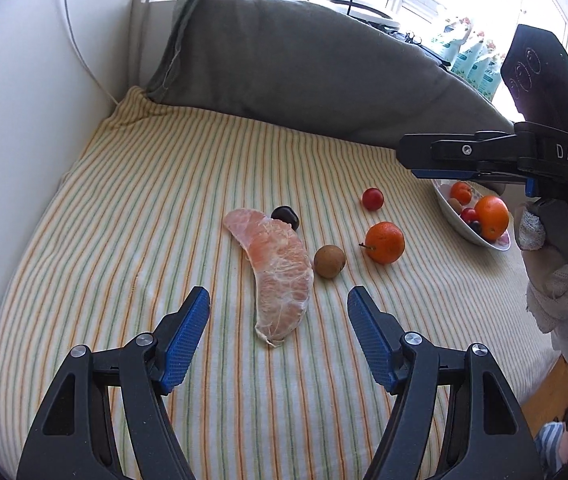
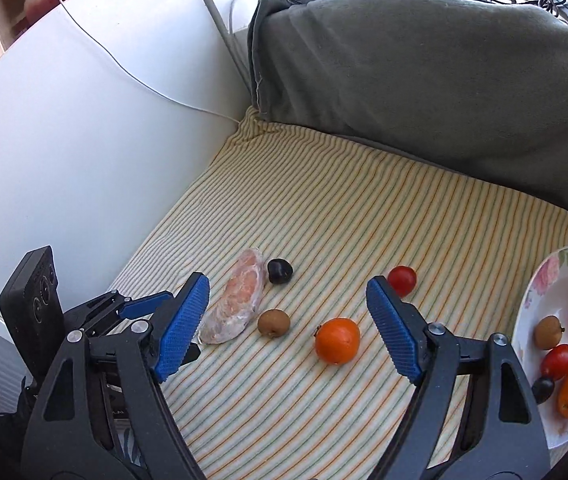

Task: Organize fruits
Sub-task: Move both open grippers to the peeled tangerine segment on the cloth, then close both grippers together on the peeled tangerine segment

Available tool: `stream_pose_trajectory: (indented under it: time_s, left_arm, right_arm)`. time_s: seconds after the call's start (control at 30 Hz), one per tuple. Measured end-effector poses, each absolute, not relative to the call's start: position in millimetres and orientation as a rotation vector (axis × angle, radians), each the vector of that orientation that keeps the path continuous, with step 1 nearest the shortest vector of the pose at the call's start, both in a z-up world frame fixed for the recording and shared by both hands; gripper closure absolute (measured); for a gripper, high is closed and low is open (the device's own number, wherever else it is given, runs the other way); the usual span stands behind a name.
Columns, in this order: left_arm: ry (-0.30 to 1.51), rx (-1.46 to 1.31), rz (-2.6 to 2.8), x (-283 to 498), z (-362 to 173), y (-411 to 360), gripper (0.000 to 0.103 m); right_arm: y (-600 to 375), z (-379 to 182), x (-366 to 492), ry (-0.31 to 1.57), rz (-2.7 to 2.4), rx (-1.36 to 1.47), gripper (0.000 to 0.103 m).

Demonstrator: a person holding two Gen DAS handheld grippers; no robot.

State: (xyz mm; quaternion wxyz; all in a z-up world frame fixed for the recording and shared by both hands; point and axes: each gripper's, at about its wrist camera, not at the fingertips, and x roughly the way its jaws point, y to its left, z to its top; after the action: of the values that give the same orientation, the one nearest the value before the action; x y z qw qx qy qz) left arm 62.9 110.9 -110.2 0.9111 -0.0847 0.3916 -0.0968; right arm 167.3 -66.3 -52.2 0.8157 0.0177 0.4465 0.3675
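A peeled pomelo segment (image 1: pixel 279 276) (image 2: pixel 235 308) lies on the striped cloth (image 1: pixel 163 208), with a dark grape (image 1: pixel 286 216) (image 2: pixel 279 271) at its far end. A brown longan (image 1: pixel 329 261) (image 2: pixel 273 323), a small orange (image 1: pixel 384 242) (image 2: pixel 337 340) and a red cherry tomato (image 1: pixel 372 199) (image 2: pixel 402 280) lie to its right. My left gripper (image 1: pixel 279 316) is open and empty, just short of the segment's near end. My right gripper (image 2: pixel 288 316) is open and empty above the longan and orange; it shows side-on in the left wrist view (image 1: pixel 424 164).
A floral white plate (image 2: pixel 540 288) (image 1: pixel 450 216) at the right holds several fruits. A grey cushion (image 1: pixel 304 64) (image 2: pixel 444 72) borders the cloth's far side. A white wall (image 2: pixel 83 120) with a cable stands to the left.
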Motion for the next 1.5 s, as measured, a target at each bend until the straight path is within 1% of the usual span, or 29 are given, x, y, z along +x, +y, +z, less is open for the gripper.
stream_pose_trajectory:
  time_s: [0.13, 0.23, 0.37, 0.43, 0.6, 0.83, 1.1, 1.23, 1.33, 1.4, 1.5]
  left_arm:
    - [0.816, -0.2, -0.216, 64.5, -115.9, 110.6, 0.032]
    - [0.828, -0.212, -0.222, 67.4, -120.8, 110.1, 0.038]
    - [0.839, -0.22, -0.223, 70.1, -125.0, 110.3, 0.039]
    - [0.842, -0.226, -0.222, 71.5, -124.8, 111.0, 0.04]
    - [0.851, -0.226, -0.217, 76.4, -125.2, 111.9, 0.042]
    - [0.874, -0.23, -0.229, 86.0, -130.4, 110.4, 0.042]
    - [0.894, -0.214, -0.24, 93.3, -134.2, 107.7, 0.042]
    - [0.904, -0.198, -0.239, 95.2, -133.8, 104.0, 0.042]
    - [0.908, -0.173, -0.23, 98.4, -134.8, 100.4, 0.048]
    - [0.907, -0.157, -0.224, 100.4, -135.9, 98.0, 0.056]
    - [0.904, -0.158, -0.219, 102.8, -137.3, 97.7, 0.064]
  right_arm:
    - [-52.0, -65.9, 170.4, 1.016, 0.812, 0.055, 0.036]
    - [-40.8, -77.7, 171.9, 1.061, 0.829, 0.052, 0.045]
    - [-26.7, -89.4, 173.0, 1.097, 0.841, 0.038, 0.052]
    - [-21.6, -95.0, 174.2, 1.117, 0.845, 0.038, 0.057]
    - [-7.4, -106.1, 176.4, 1.152, 0.853, 0.042, 0.062]
    - [2.8, -117.3, 181.3, 1.19, 0.873, 0.071, 0.067]
    - [10.0, -123.3, 185.4, 1.194, 0.891, 0.047, 0.068]
    - [15.5, -126.0, 186.1, 1.196, 0.888, 0.031, 0.071]
    - [17.8, -125.4, 184.7, 1.194, 0.885, 0.024, 0.072]
    - [17.7, -126.0, 185.3, 1.195, 0.879, 0.017, 0.074]
    - [16.2, -126.5, 185.1, 1.194, 0.879, 0.02, 0.074]
